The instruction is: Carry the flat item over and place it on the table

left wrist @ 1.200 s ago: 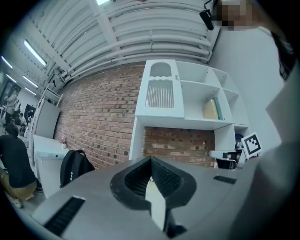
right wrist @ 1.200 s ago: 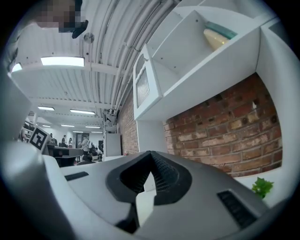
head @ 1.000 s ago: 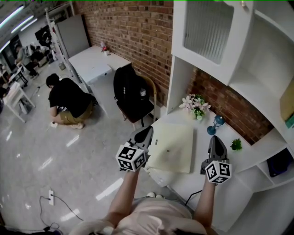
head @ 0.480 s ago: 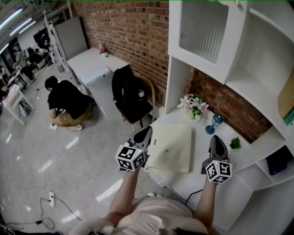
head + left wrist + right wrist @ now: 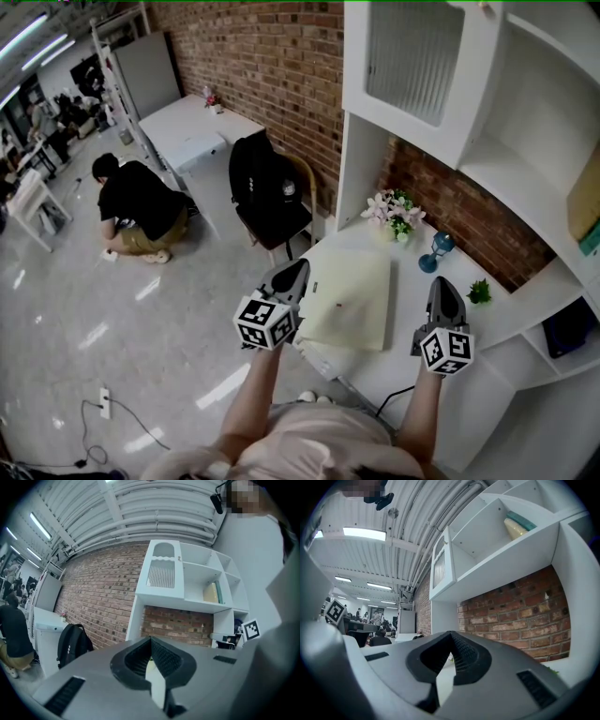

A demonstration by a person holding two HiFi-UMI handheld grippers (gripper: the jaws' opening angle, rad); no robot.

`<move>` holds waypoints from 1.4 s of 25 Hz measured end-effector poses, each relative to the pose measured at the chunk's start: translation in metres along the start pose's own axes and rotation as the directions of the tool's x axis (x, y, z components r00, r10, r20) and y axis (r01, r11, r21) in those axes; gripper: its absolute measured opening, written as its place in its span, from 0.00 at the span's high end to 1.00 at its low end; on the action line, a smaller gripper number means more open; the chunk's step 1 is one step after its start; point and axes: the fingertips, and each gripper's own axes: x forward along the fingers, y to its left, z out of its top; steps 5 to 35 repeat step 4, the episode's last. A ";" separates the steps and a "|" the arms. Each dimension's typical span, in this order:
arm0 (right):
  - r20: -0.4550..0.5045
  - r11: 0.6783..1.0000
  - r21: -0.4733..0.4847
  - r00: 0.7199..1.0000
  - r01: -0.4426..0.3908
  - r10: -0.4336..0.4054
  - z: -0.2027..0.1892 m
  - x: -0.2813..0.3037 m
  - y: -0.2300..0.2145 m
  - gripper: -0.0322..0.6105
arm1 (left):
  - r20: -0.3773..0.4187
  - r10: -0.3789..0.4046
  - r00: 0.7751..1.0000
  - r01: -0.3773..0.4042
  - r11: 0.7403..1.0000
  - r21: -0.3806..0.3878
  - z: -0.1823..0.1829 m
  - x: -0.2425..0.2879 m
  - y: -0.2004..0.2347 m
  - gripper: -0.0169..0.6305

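Observation:
The flat item (image 5: 352, 300), a pale cream square slab, lies on the white table (image 5: 398, 361) under the shelf unit. My left gripper (image 5: 292, 275) hovers at the slab's left edge, over the table's corner. Its jaws are shut, and I cannot tell whether they touch the slab. My right gripper (image 5: 443, 292) is over the table to the slab's right, clear of it and shut on nothing. In the left gripper view the closed left gripper (image 5: 151, 641) points at the brick wall and shelves. The closed right gripper (image 5: 451, 637) in its own view faces the same wall.
Pink flowers (image 5: 398, 214), a blue goblet (image 5: 437, 249) and a small green plant (image 5: 480, 293) stand along the table's back. A black backpack on a chair (image 5: 267, 192) stands left of the table. A person (image 5: 141, 202) crouches on the floor. White shelves (image 5: 422, 84) hang overhead.
Almost nothing has changed. Both grippers stay shut beside the slab, and the head view has only shifted slightly.

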 end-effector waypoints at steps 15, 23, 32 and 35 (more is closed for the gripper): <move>-0.003 1.000 0.002 1.000 0.001 -0.001 0.000 -0.002 -0.003 0.93 | -0.005 0.002 1.000 -0.002 1.000 -0.001 -0.001 0.000 -0.002 0.93; -0.003 1.000 0.002 1.000 0.001 -0.001 0.000 -0.002 -0.003 0.93 | -0.005 0.002 1.000 -0.002 1.000 -0.001 -0.001 0.000 -0.002 0.93; -0.003 1.000 0.002 1.000 0.001 -0.001 0.000 -0.002 -0.003 0.93 | -0.005 0.002 1.000 -0.002 1.000 -0.001 -0.001 0.000 -0.002 0.93; -0.003 1.000 0.002 1.000 0.001 -0.001 0.000 -0.002 -0.003 0.93 | -0.005 0.002 1.000 -0.002 1.000 -0.001 -0.001 0.000 -0.002 0.93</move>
